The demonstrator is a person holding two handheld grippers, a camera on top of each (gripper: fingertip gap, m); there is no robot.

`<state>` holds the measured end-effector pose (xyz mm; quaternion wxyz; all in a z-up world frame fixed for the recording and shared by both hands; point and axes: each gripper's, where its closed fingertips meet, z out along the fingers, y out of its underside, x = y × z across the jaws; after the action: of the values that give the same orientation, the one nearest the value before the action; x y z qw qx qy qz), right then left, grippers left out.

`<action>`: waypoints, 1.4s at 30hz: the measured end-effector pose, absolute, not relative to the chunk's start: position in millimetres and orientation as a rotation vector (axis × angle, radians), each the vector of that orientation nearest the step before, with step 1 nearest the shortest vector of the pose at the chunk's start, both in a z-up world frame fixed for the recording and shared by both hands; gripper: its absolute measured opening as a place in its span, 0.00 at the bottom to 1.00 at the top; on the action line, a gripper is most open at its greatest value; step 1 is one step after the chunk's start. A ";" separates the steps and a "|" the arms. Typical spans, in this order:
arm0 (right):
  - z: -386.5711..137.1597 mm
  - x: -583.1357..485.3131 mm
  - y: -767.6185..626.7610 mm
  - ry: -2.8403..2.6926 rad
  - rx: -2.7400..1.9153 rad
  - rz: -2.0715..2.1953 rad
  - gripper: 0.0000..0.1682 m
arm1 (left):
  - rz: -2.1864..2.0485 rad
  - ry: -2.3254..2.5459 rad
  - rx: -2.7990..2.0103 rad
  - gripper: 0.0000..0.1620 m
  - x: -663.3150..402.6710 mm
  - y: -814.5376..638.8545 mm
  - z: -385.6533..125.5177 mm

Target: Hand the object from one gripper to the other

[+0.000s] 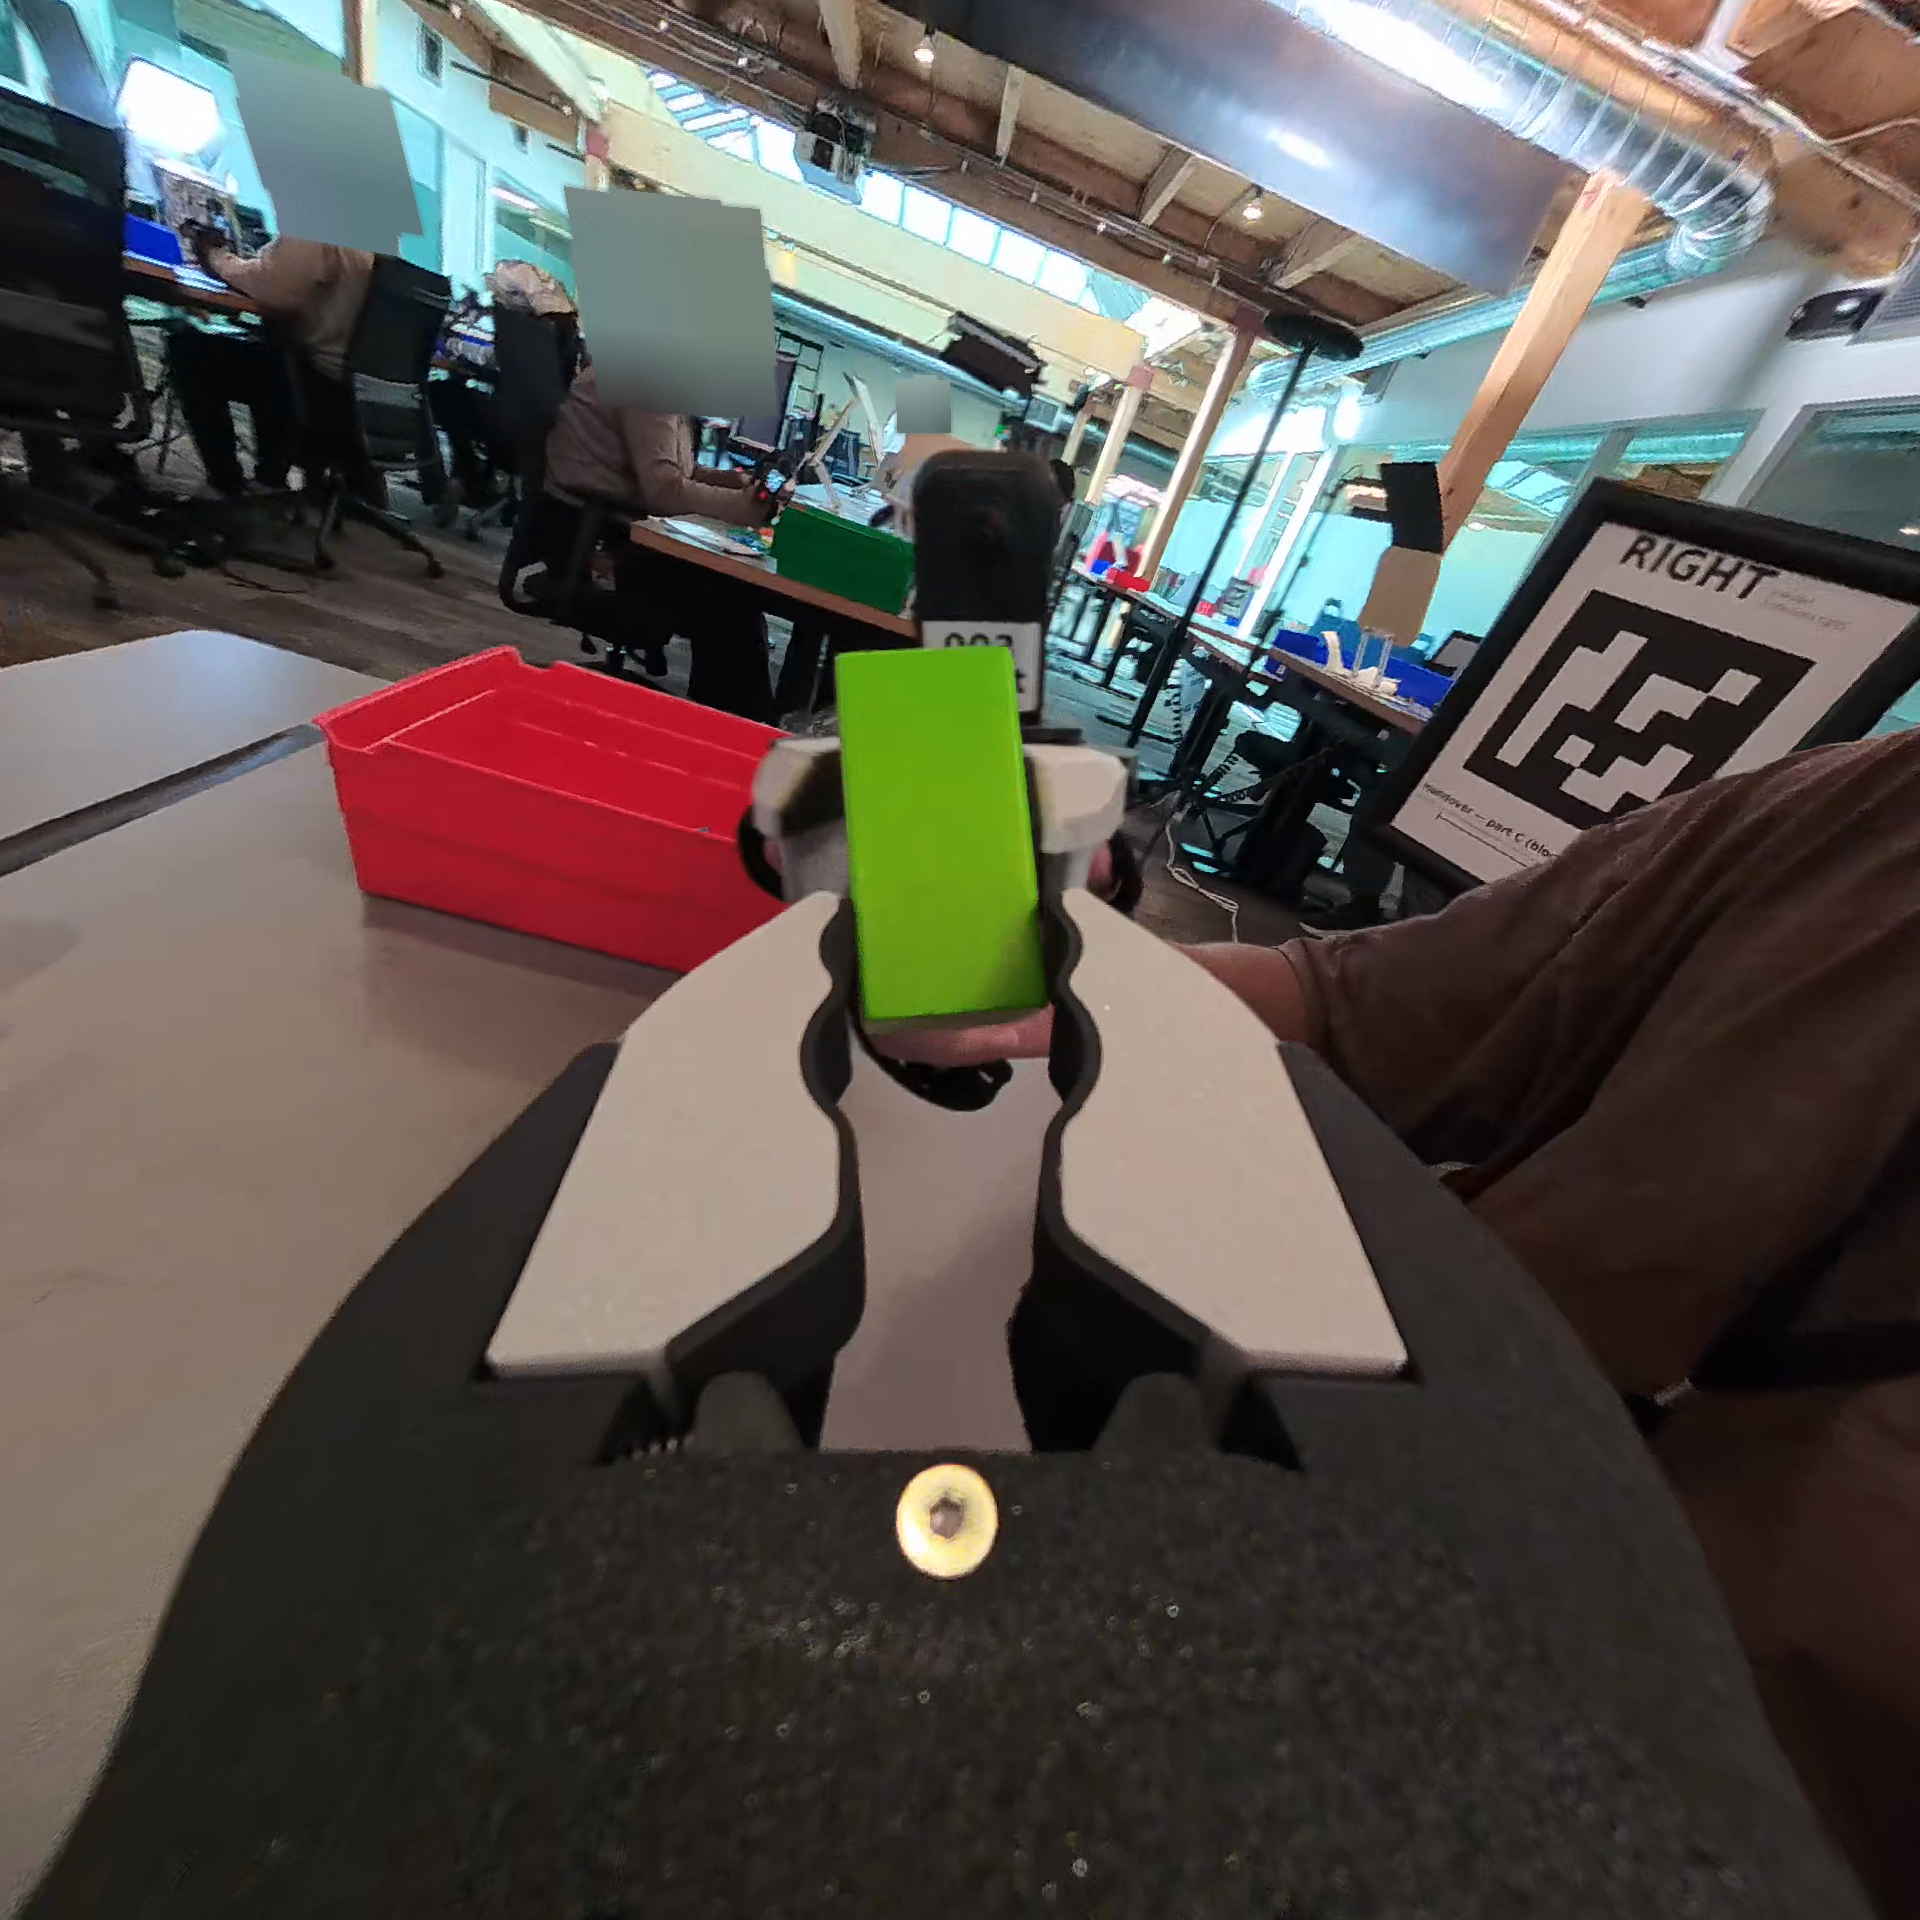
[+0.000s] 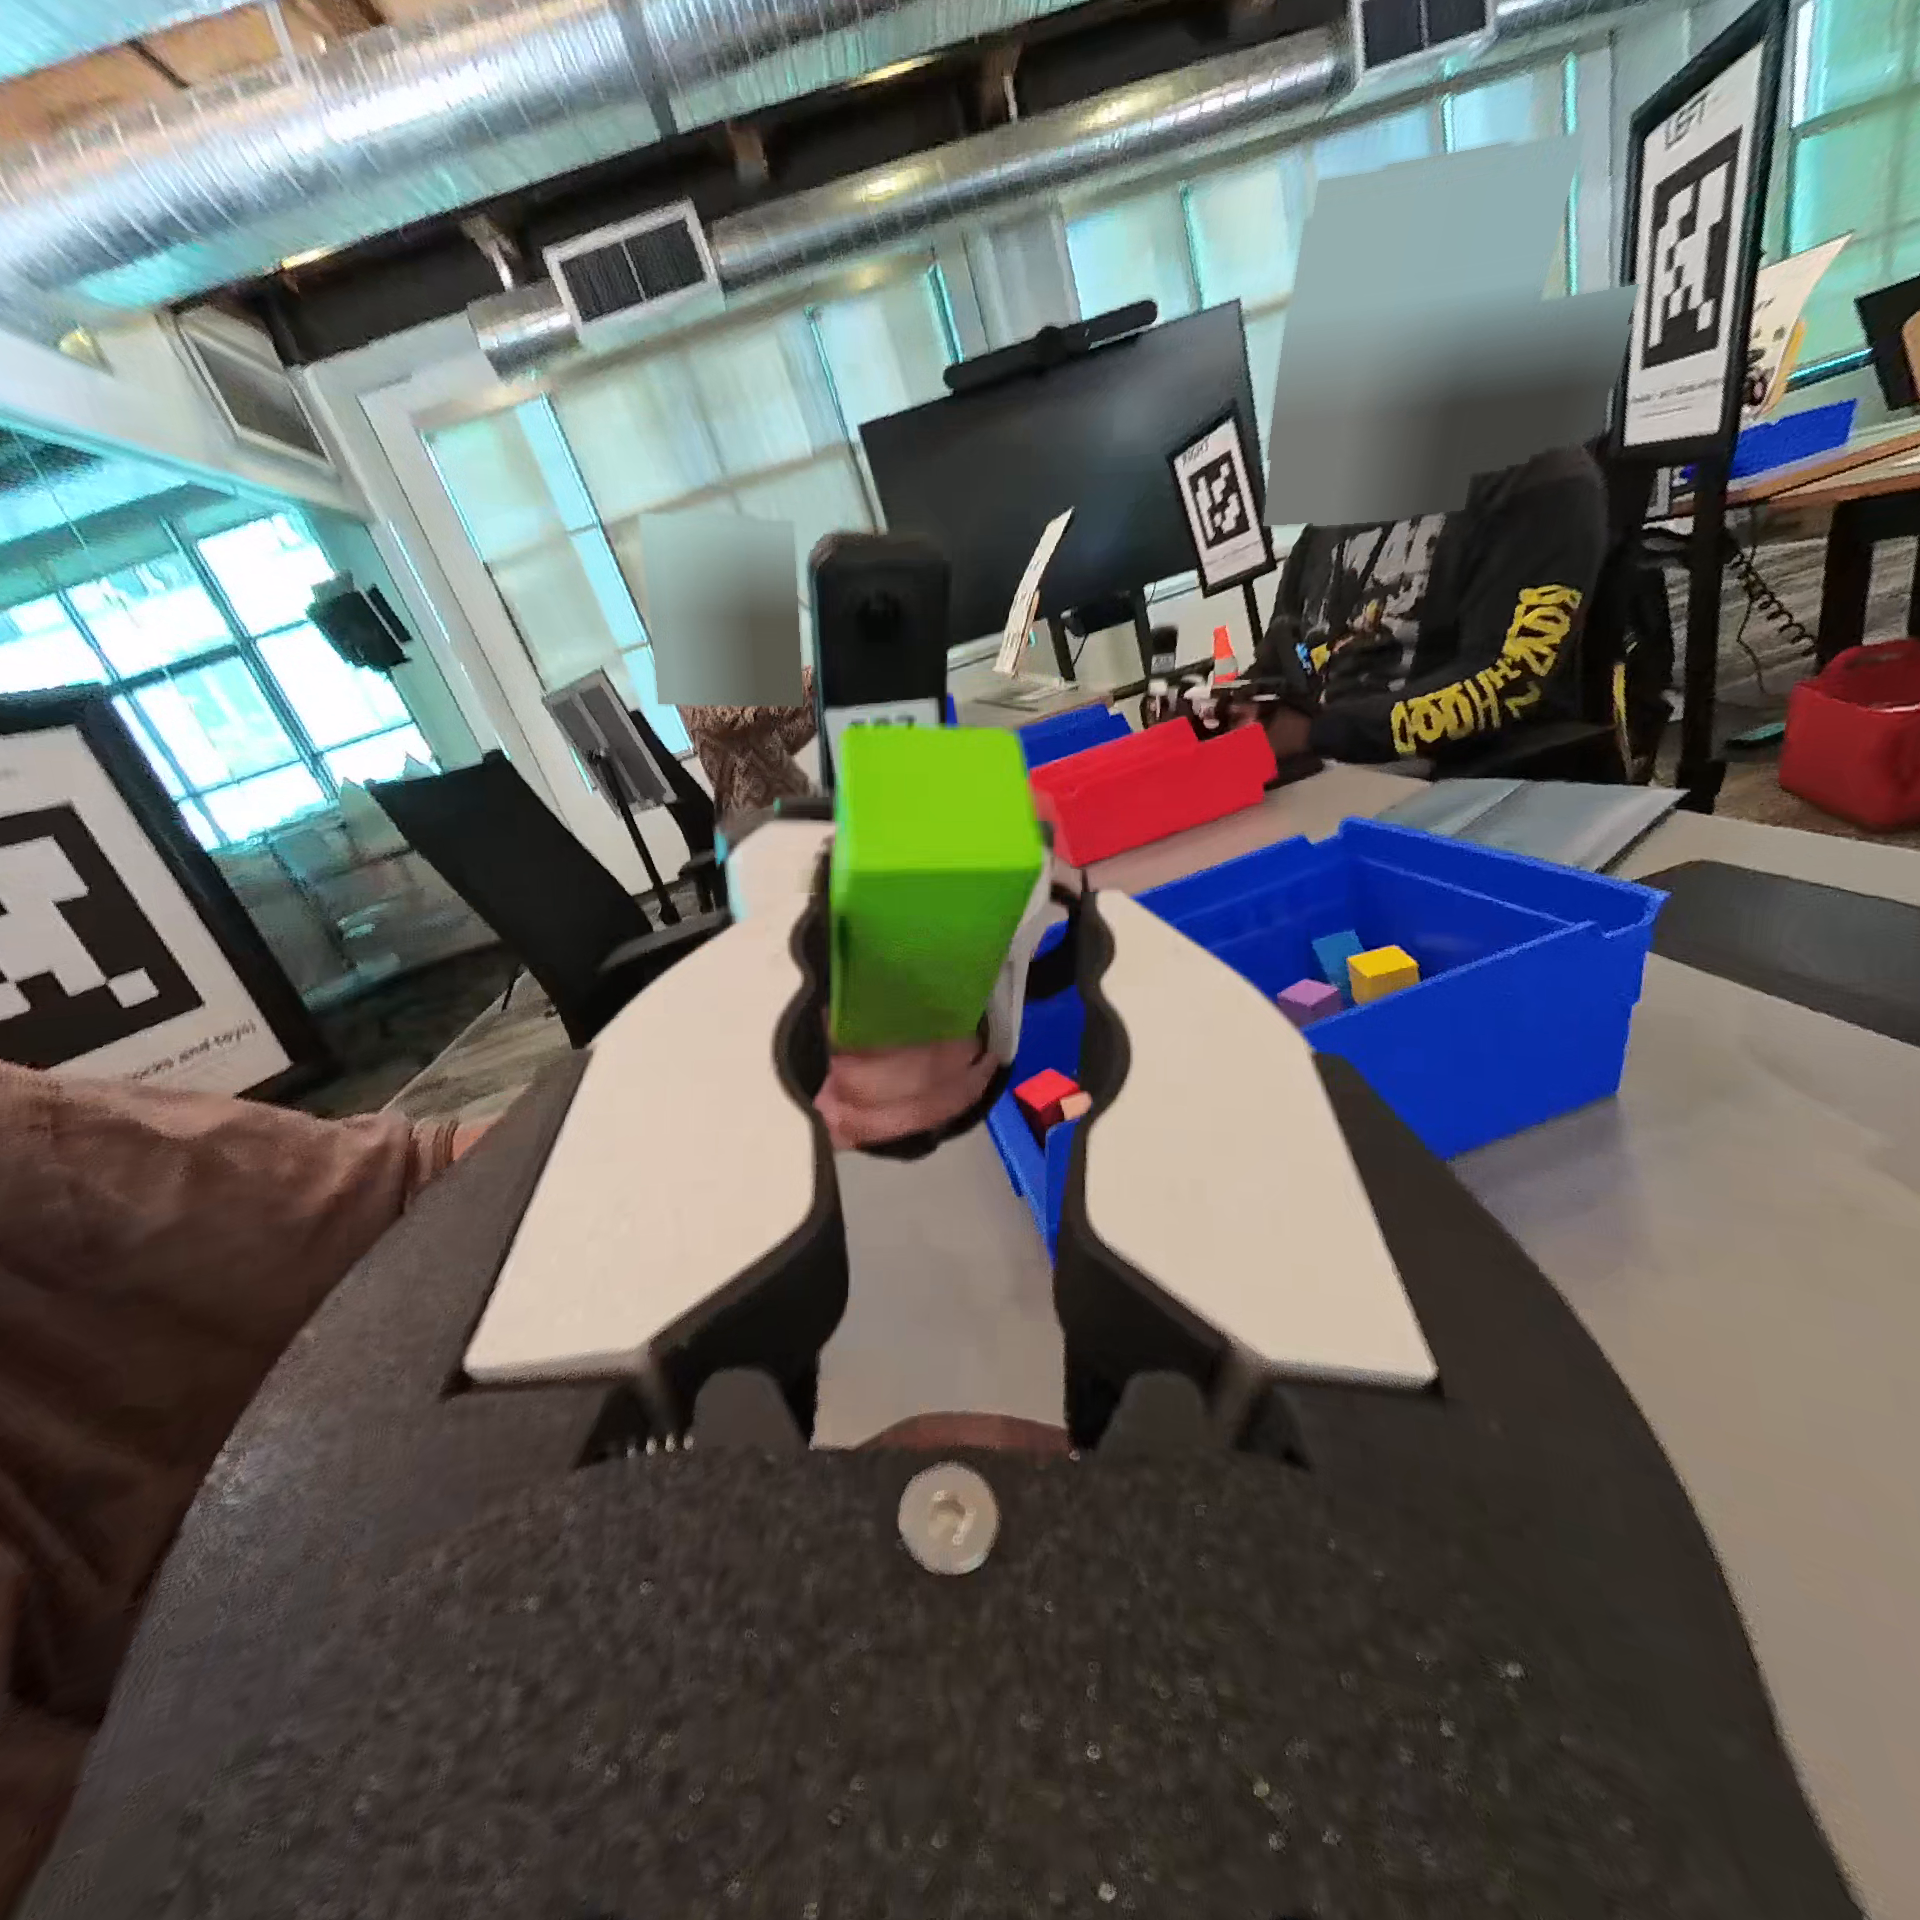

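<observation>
Green block [image 1: 940, 831]: mid-air between your grippers.
Left gripper [image 1: 945, 966]: clamps its lower end.
Right gripper [image 2: 940, 987]: spread, not gripping.
Left: right must close, left release.

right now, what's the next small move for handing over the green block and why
Probably close the right gripper on the green block. Its fingers flank it with a gap on one side, while the left gripper grips its lower end.

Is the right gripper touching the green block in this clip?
Apart. In the right wrist view the right gripper stands open: a gap shows between its finger and the green block.
</observation>
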<state>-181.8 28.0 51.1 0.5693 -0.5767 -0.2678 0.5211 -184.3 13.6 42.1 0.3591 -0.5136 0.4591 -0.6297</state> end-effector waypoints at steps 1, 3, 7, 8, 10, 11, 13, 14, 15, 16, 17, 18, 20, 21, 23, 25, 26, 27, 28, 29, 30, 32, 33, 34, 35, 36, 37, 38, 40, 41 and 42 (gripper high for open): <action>52.3 -181.5 30.1 -0.609 -1.340 1.238 0.28 | -1.639 1.183 -1.323 0.21 -181.2 11.4 39.3; 51.6 -183.0 26.3 -0.605 -1.313 1.332 0.21 | -1.652 1.141 -1.322 0.21 -176.1 12.8 36.2; 40.9 -173.0 31.1 -0.582 -1.381 1.328 0.21 | -1.633 1.038 -1.405 0.21 -168.2 19.8 23.8; 42.0 -169.7 30.1 -0.589 -1.389 1.306 0.21 | -1.633 1.000 -1.434 0.21 -169.6 18.3 21.5; 51.1 -154.5 29.6 -0.611 -1.397 1.194 0.21 | -1.623 0.921 -1.509 0.28 -176.0 11.7 14.1; 58.7 -142.0 30.3 -0.622 -1.404 1.114 0.21 | -1.588 0.886 -1.560 0.33 -180.0 7.4 5.6; 80.6 -105.1 33.5 -0.596 -1.417 0.953 0.21 | -1.465 0.816 -1.652 0.34 -190.7 -2.6 -17.9; 92.8 -81.3 34.9 -0.562 -1.425 0.875 0.21 | -1.390 0.784 -1.702 0.34 -196.7 -8.1 -32.8; 104.7 -55.1 35.8 -0.519 -1.434 0.810 0.21 | -1.332 0.768 -1.742 0.34 -201.9 -15.9 -47.6; 112.6 -27.0 37.1 -0.471 -1.459 0.741 0.21 | -1.296 0.764 -1.773 0.34 -206.0 -25.6 -61.4; 114.4 3.4 40.1 -0.419 -1.511 0.646 0.21 | -1.279 0.772 -1.798 0.34 -208.3 -36.0 -73.7; 111.6 36.5 44.0 -0.354 -1.570 0.524 0.21 | -1.268 0.794 -1.824 0.33 -209.3 -45.9 -84.9; 97.7 100.3 49.7 -0.197 -1.680 0.327 0.21 | -1.225 0.851 -1.877 0.32 -209.4 -57.0 -102.2; 82.2 124.8 52.2 -0.124 -1.766 0.281 0.21 | -1.195 0.876 -1.887 0.32 -208.6 -57.9 -106.7; 30.5 159.3 55.8 -0.033 -2.032 0.218 0.21 | -1.162 0.944 -1.885 0.32 -205.0 -59.0 -111.6; -29.5 177.4 53.8 0.011 -2.315 0.157 0.21 | -1.110 0.999 -1.897 0.32 -204.2 -58.0 -118.3; -56.2 178.4 52.7 0.015 -2.431 0.156 0.21 | -1.083 1.013 -1.902 0.31 -205.0 -57.0 -121.2; -80.0 176.2 51.8 0.015 -2.533 0.167 0.21 | -1.063 1.022 -1.906 0.31 -206.0 -56.5 -123.2; -100.0 173.0 52.5 0.010 -2.612 0.172 0.21 | -1.052 1.024 -1.908 0.31 -207.3 -55.9 -123.8; -116.9 171.3 54.4 0.004 -2.671 0.157 0.21 | -1.049 1.021 -1.905 0.31 -208.4 -55.6 -122.8; -130.6 170.8 57.3 -0.004 -2.717 0.126 0.21 | -1.052 1.020 -1.899 0.31 -209.2 -55.5 -121.2; -150.3 168.7 66.8 -0.032 -2.761 0.082 0.21 | -1.048 1.021 -1.895 0.31 -211.2 -53.7 -119.2; -158.0 167.3 71.9 -0.042 -2.772 0.076 0.21 | -1.044 1.025 -1.897 0.31 -212.2 -52.7 -119.3; -164.5 166.3 77.4 -0.051 -2.776 0.072 0.21 | -1.040 1.028 -1.900 0.31 -213.3 -51.8 -119.7; -169.1 164.5 83.9 -0.054 -2.765 0.085 0.21 | -1.039 1.028 -1.903 0.31 -214.3 -51.1 -120.4; -172.4 162.9 89.5 -0.052 -2.755 0.100 0.21 | -1.040 1.030 -1.910 0.31 -215.0 -50.9 -121.3; -175.6 162.5 93.4 -0.052 -2.754 0.105 0.21 | -1.041 1.029 -1.914 0.31 -215.7 -50.7 -122.0; -179.1 163.4 96.1 -0.056 -2.759 0.095 0.21 | -1.040 1.026 -1.916 0.31 -216.0 -50.3 -122.2; -188.1 165.8 102.0 -0.081 -2.761 0.067 0.21 | -1.033 1.031 -1.922 0.31 -216.0 -50.5 -123.6; -192.1 165.2 103.6 -0.081 -2.764 0.079 0.21 | -1.026 1.036 -1.925 0.31 -215.8 -50.6 -124.6; -191.6 164.6 106.4 -0.074 -2.747 0.096 0.21 | -1.018 1.041 -1.927 0.31 -215.6 -50.8 -125.4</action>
<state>164.6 106.4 -191.6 0.1947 -0.9799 -0.0264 0.0342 -215.6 -50.8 -125.4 0.3551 -0.7459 0.4029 -0.3939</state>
